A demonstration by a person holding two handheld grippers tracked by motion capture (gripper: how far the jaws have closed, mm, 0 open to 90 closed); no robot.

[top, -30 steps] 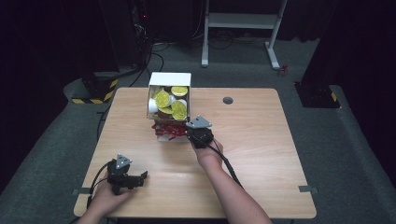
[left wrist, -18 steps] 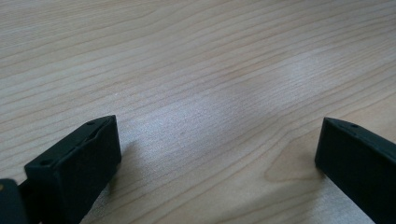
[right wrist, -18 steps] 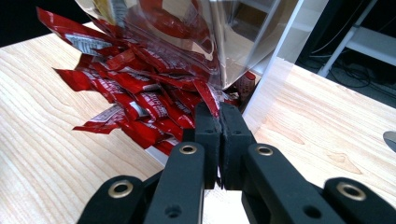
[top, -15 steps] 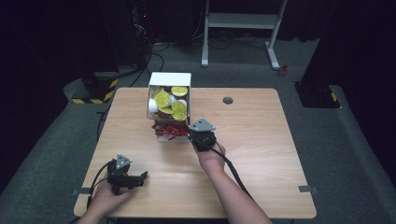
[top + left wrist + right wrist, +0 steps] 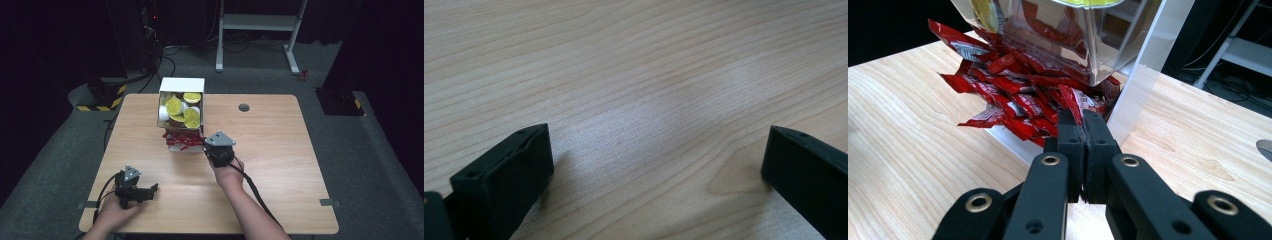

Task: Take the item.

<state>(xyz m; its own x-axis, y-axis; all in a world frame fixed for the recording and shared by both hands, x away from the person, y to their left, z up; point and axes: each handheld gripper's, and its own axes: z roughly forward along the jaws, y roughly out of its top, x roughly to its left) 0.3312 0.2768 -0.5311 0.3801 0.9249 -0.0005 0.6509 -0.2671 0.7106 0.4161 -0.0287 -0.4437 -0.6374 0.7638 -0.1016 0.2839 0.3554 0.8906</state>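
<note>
Left gripper (image 5: 150, 190) low over bare desk (image 5: 280, 150) at near left, jaws wide apart, nothing between. Right gripper (image 5: 1083, 125) farther in, mid-desk, jaws pressed together on a red sachet (image 5: 1071, 106) at front of pile. Red sachets (image 5: 181, 140) heaped under white dispenser box (image 5: 181, 86). Yellow-lidded cups (image 5: 174, 106) stacked in box above.

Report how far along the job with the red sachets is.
Done: nothing looks taken out; the table around the white dispenser box holds no loose packet. In hand: the right gripper has its jaws closed on one red sachet in the pile at the box's lower opening. Left: pulling it free and setting it down. The left gripper rests open on the bare wood.
</note>
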